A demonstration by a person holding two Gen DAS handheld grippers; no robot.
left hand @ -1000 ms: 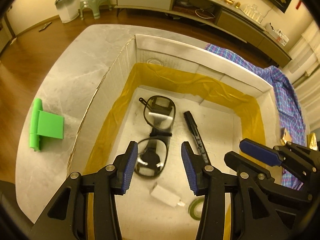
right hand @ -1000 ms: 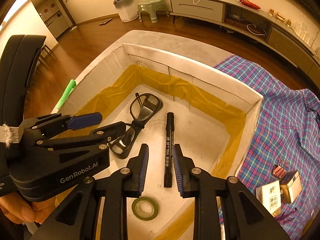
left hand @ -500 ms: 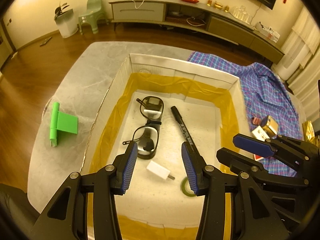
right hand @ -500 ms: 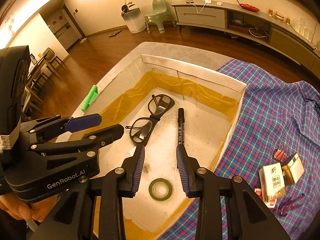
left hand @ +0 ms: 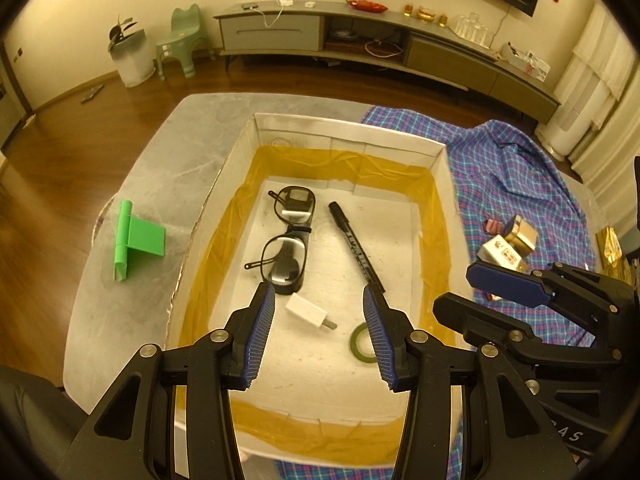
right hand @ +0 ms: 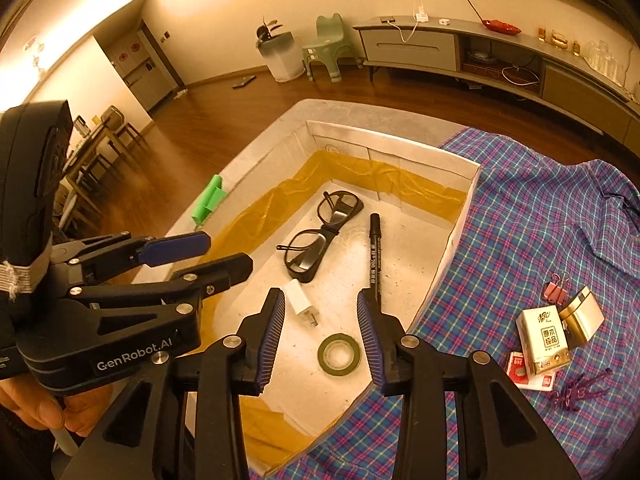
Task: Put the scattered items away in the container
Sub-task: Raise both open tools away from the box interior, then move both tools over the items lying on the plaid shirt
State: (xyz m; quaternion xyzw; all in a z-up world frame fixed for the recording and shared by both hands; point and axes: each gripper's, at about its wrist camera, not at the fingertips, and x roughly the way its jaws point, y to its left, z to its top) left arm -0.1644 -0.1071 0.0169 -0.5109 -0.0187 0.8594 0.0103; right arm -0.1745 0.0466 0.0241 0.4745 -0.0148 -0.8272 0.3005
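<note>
Left wrist view: the left gripper [left hand: 319, 334] hangs released above the box [left hand: 348, 133], which holds 4 items; a green bracket [left hand: 138, 240] lies left of the box.

Right wrist view: the right gripper [right hand: 321, 338] is released and empty. Right of the box [right hand: 394, 146], the carton [right hand: 544, 339] sits nearer this gripper, long axis roughly upright.

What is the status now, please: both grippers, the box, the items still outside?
Left gripper and right gripper open, empty. White cardboard box holds black-framed glasses. Green plastic stand, small cartons outside. Nothing blocking.
</note>
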